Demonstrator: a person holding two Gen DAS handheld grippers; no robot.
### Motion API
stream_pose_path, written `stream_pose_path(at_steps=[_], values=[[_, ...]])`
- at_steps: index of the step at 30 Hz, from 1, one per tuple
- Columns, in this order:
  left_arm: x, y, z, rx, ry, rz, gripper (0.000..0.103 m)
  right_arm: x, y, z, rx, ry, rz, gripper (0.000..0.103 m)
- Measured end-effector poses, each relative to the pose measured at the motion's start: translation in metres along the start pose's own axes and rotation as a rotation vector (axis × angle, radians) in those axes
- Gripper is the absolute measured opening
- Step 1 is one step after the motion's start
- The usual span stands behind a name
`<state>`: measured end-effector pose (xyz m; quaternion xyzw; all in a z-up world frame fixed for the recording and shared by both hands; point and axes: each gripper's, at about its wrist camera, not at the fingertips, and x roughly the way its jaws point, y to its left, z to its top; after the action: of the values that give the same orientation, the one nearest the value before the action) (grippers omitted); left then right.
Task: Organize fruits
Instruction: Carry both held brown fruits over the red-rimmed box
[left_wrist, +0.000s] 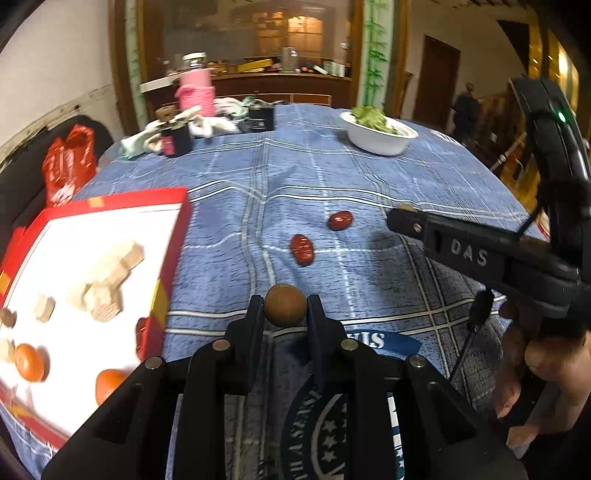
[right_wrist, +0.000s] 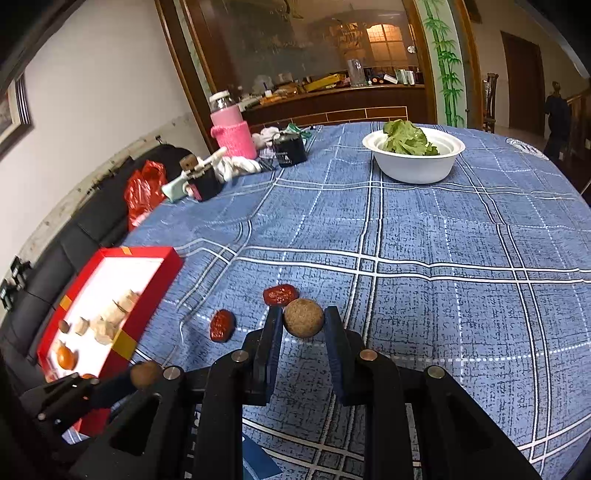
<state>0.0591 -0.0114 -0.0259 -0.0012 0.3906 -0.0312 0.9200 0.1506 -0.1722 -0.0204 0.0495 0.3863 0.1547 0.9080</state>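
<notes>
A round table covered in a blue plaid tablecloth (right_wrist: 424, 240). Each hand-held gripper is closed around a small brown round fruit, probably a longan, lifted above the cloth. The left gripper (left_wrist: 284, 312) pinches its brown fruit (left_wrist: 284, 305) between both fingertips; the right gripper (right_wrist: 303, 319) clamps a paler one (right_wrist: 303, 318) the same way (each fruit sits right at the finger ends, so the hold looks shallow).

At the table's left edge lies an open red box (left_wrist: 177, 236) with a white floor, holding oranges (left_wrist: 32, 362), a small brown fruit and pale wooden blocks. Its open top likely makes it the place where fruit is being gathered, which would explain both fruits being carried. Two red dates (left_wrist: 302, 249) lie loose on the cloth near the middle, between the grippers and the far side.

The left view alone shows the right gripper from the side and the hand (left_wrist: 543, 354) holding it. The right view alone shows the left gripper low at its left, beside the box, and the lettuce in the white bowl (right_wrist: 413, 162) at the far edge more clearly.
</notes>
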Motion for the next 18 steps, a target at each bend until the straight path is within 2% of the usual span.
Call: stream_pose_path(at_steps=[7, 18], values=[[-0.007, 0.016, -0.003, -0.058, -0.006, 0.016, 0.020, -0.008, 0.014, -0.013, -0.053, 0.019, -0.043, 0.024], [-0.024, 0.029, -0.008, -0.095, -0.021, 0.008, 0.021, -0.017, 0.035, -0.033, -0.092, 0.036, -0.038, 0.024]])
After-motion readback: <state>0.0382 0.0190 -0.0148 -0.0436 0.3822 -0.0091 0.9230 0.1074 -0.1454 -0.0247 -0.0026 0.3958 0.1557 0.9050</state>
